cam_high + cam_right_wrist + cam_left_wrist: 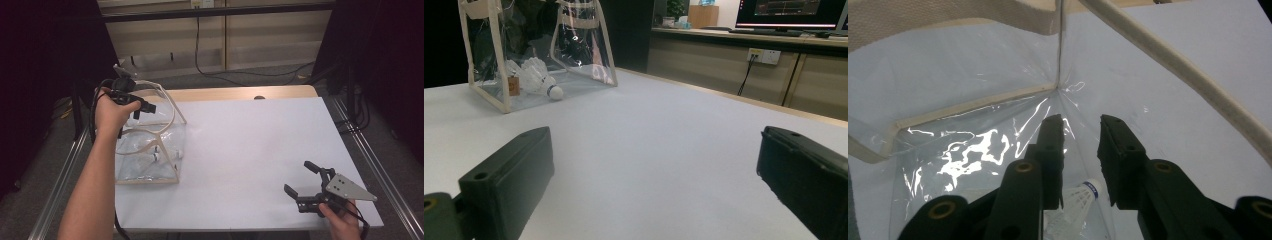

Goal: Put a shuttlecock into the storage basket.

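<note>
A clear plastic tote bag (150, 145) with cream edging and straps stands at the table's left side. At least one white shuttlecock (156, 156) lies on its floor. My left gripper (144, 111) hangs over the bag's mouth. In the left gripper view its jaws (1082, 125) point down into the bag (973, 100) with a gap between the pads, and the shuttlecock (1083, 195) lies below, untouched. My right gripper (297, 177) rests low near the front right of the table, jaws wide open around nothing. From the right gripper view (656, 145) the bag (524, 50) and shuttlecocks (541, 80) stand far off.
The white table top (250, 140) stretches between the bag and my right gripper. A cream strap (1173, 65) arches over the bag's right side. Metal rails run along both table sides. Cabinets and cables stand behind the far edge.
</note>
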A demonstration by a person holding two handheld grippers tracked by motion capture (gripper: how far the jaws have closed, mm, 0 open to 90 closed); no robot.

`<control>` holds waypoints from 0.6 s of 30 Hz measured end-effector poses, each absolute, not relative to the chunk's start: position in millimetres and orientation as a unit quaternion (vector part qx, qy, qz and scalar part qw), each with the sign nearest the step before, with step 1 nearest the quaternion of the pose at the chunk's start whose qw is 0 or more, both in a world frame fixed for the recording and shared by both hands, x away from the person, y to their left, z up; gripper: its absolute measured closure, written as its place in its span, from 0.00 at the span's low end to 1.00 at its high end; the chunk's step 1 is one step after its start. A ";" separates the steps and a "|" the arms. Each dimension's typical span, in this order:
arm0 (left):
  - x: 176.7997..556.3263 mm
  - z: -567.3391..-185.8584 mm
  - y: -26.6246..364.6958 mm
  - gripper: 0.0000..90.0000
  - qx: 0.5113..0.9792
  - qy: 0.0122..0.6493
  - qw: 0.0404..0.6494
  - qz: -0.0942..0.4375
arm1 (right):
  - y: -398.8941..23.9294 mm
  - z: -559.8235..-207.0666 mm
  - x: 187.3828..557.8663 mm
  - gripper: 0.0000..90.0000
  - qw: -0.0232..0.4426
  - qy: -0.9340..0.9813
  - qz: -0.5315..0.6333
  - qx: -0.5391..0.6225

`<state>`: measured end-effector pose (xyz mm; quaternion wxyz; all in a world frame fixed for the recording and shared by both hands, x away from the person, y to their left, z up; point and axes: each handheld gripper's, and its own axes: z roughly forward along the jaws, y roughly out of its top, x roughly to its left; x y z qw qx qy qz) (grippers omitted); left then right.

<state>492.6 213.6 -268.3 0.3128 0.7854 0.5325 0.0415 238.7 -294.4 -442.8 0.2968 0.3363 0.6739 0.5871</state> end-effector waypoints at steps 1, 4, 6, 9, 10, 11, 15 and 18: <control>491.6 -268.0 213.4 0.77 0.786 0.532 0.314 0.038 | -294.5 -442.8 238.6 0.02 0.297 0.674 0.586 0.336; 489.0 -266.3 212.9 0.76 0.787 0.528 0.316 0.035 | -294.7 -442.9 238.8 0.02 0.298 0.674 0.587 0.336; 487.1 -264.7 212.7 0.74 0.785 0.529 0.322 0.032 | -294.6 -442.8 238.8 0.02 0.297 0.673 0.587 0.337; 484.3 -262.5 213.2 0.72 0.785 0.525 0.328 0.025 | -294.7 -442.8 238.7 0.02 0.298 0.674 0.587 0.336; 483.1 -262.0 212.3 0.72 0.782 0.527 0.332 0.024 | -294.6 -442.8 238.7 0.02 0.297 0.673 0.587 0.337; 482.5 -261.5 212.8 0.70 0.786 0.523 0.328 0.025 | -294.7 -442.8 238.8 0.02 0.298 0.674 0.587 0.336; 478.4 -259.3 211.2 0.66 0.786 0.520 0.334 0.020 | -294.3 -442.8 238.4 0.02 0.296 0.675 0.586 0.337; 475.3 -257.5 209.6 0.63 0.787 0.515 0.340 0.017 | -294.1 -442.6 238.2 0.02 0.296 0.674 0.587 0.337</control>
